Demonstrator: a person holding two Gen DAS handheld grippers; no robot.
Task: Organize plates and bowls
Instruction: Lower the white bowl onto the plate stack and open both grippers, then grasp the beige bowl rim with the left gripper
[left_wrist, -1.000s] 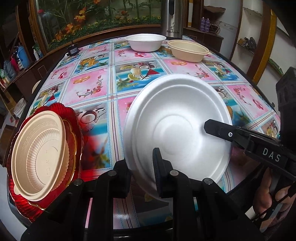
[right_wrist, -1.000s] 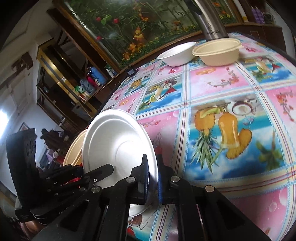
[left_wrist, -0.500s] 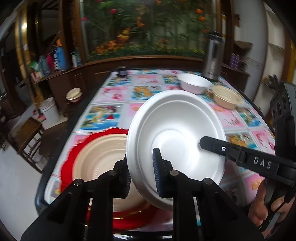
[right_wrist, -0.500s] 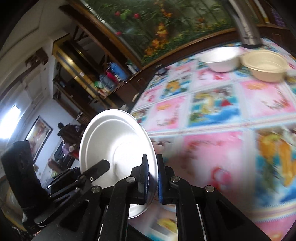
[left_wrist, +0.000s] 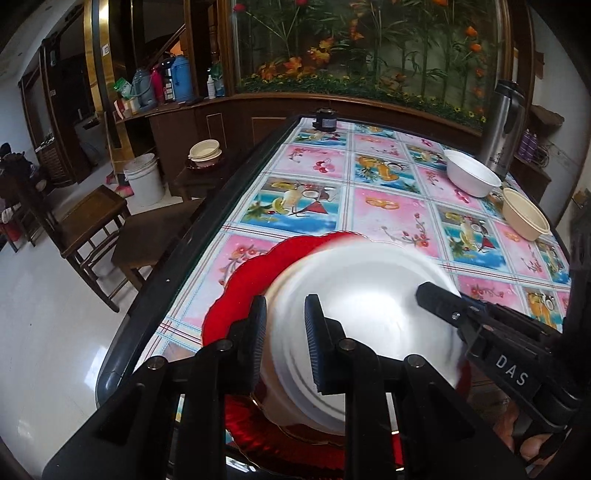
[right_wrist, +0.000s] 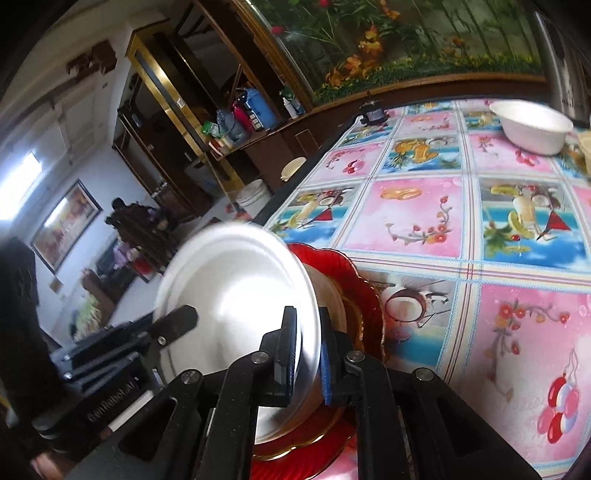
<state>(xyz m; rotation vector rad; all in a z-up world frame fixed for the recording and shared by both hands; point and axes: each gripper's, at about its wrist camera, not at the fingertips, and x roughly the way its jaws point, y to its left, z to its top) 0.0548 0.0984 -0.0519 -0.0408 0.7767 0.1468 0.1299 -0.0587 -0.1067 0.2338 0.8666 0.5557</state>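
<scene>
You have the white plate (left_wrist: 365, 317) over the red plate (left_wrist: 240, 288): left gripper (left_wrist: 284, 343) pinches its rim, right gripper (right_wrist: 304, 354) jaws are opening around it. Two bowls (left_wrist: 472, 177) wait across the bench (left_wrist: 388, 206).

A white plate (left_wrist: 373, 314) sits tilted over a stack at the near left corner of the worktop (left_wrist: 388, 206), its rim between the fingers of both grippers. It is plain, round and shallow, with a raised rim, and its image is blurred. Beneath it lies a beige plate (right_wrist: 334, 299), mostly hidden, resting on a red plate (left_wrist: 251, 273) with a scalloped edge. Far across the worktop stand two bowls just beside each other: a white bowl (left_wrist: 471, 177) and a beige bowl (left_wrist: 526, 218), both upright and empty.
</scene>
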